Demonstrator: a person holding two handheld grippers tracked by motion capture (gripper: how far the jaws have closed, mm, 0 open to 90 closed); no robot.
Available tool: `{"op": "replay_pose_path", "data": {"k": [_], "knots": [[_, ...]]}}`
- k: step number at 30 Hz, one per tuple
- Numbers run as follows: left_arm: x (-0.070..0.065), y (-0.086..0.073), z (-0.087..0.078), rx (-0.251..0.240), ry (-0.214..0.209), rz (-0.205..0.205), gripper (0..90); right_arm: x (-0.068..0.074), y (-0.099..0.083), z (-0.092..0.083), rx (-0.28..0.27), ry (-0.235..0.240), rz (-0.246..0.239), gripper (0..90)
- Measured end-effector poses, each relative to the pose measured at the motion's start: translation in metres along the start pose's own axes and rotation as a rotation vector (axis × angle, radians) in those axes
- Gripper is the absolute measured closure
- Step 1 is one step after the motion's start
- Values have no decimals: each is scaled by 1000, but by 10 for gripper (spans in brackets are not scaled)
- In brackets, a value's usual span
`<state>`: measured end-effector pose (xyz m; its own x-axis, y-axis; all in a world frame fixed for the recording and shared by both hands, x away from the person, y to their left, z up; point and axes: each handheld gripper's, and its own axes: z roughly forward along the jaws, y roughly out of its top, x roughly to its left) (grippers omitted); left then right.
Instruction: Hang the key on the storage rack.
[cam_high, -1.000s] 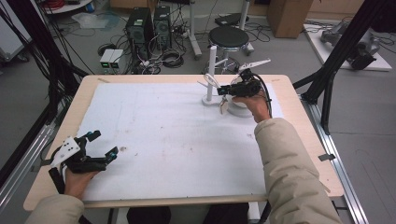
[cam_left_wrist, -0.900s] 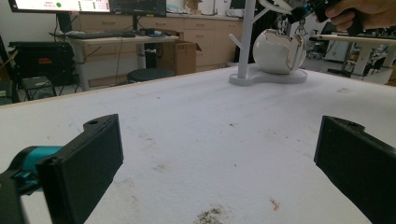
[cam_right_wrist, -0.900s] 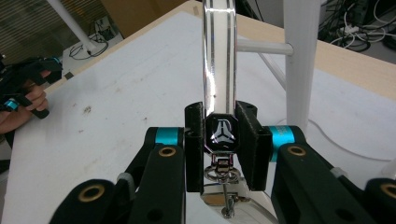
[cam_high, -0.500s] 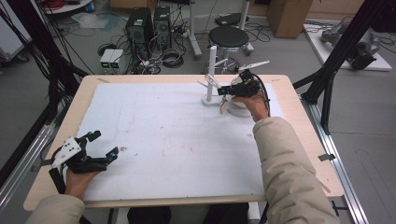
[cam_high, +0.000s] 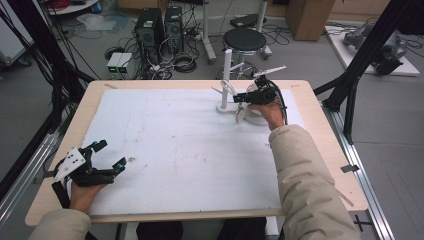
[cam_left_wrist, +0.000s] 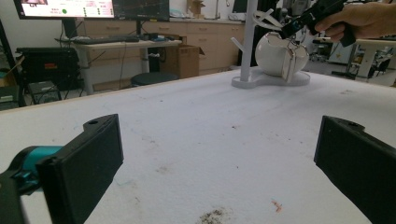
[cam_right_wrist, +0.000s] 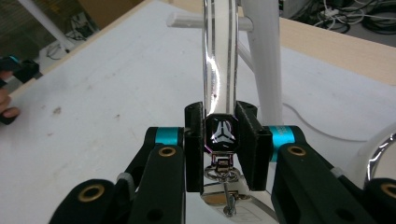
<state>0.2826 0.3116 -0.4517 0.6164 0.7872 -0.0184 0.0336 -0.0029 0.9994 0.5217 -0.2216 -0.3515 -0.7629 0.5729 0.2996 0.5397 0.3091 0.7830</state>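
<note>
My right gripper is at the far right of the table, shut on a shiny metal strap at its dark emblem clasp. A small ring and tag hang below the clasp. The strap's lower end dangles just above the table. The strap is held right beside a white peg stand, close under one of its pegs. My left gripper rests near the table's front left edge, open, with nothing between its jaws.
A white rounded object sits next to the stand's base. The white mat covers most of the wooden table. A stool, computers and cables stand on the floor beyond the far edge.
</note>
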Motion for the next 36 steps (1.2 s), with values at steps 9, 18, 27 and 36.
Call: {"op": "replay_pose_path", "data": {"k": [9, 18, 27, 36], "knots": [[-1, 0, -1, -3, 4, 5, 17, 4, 0, 9, 35, -51, -13, 729], [0, 0, -1, -6, 11, 2, 17, 9, -1, 8, 6, -52, -23, 474], [0, 0, -1, -8, 14, -4, 17, 34, 0, -20, -57, -60, -61, 147], [0, 0, 0, -5, 13, -5, 17, 63, -25, -72, -214, -78, -128, 5]]}}
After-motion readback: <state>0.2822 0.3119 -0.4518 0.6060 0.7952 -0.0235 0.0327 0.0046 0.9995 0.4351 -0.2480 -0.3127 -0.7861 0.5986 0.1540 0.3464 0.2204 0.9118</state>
